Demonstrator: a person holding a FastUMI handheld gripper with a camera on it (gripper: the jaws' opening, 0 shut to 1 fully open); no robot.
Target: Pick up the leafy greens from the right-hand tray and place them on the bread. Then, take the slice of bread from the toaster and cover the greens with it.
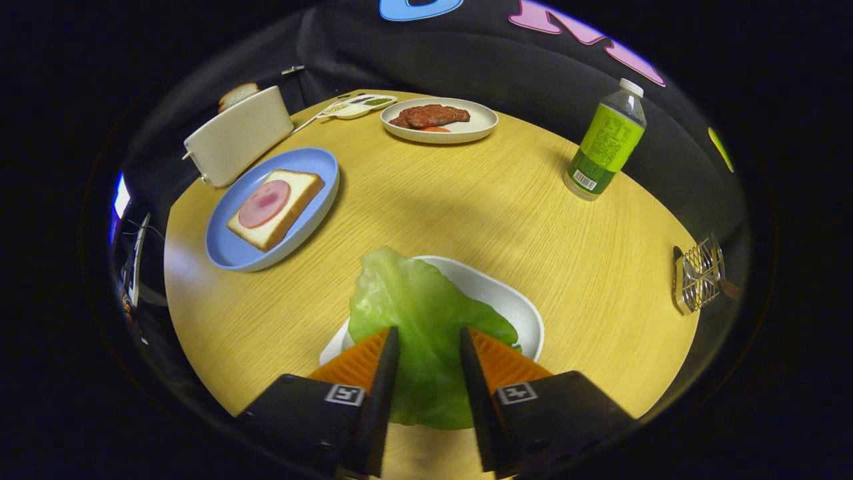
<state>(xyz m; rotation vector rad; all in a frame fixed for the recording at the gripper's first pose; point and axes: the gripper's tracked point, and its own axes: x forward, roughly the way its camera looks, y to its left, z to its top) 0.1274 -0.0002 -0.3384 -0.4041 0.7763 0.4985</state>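
One leaf of greens (426,333) clamped between both fingers of the gripper (428,343), hanging over the white tray (513,300). First step in hand, by the look of it: pick made, placing not yet done. Next, likely a carry to the bread (276,208) on the blue plate (230,250), ahead and leftward beside the toaster (236,137), then a release flat over the ham (264,203).

I see a desk (426,213) of pale wood-grain laminate, smooth with a soft sheen. The leafy greens (420,313) look waxy, veined and slightly glossy, lying between my jaws, whose inner faces are ribbed. The white tray (513,300) and the blue plate (233,250) read as smooth matt plastic. The toaster (236,137) has a satin white shell. The bottle (606,143) is clear plastic with a glossy label. A wire rack (698,275) shines like metal.
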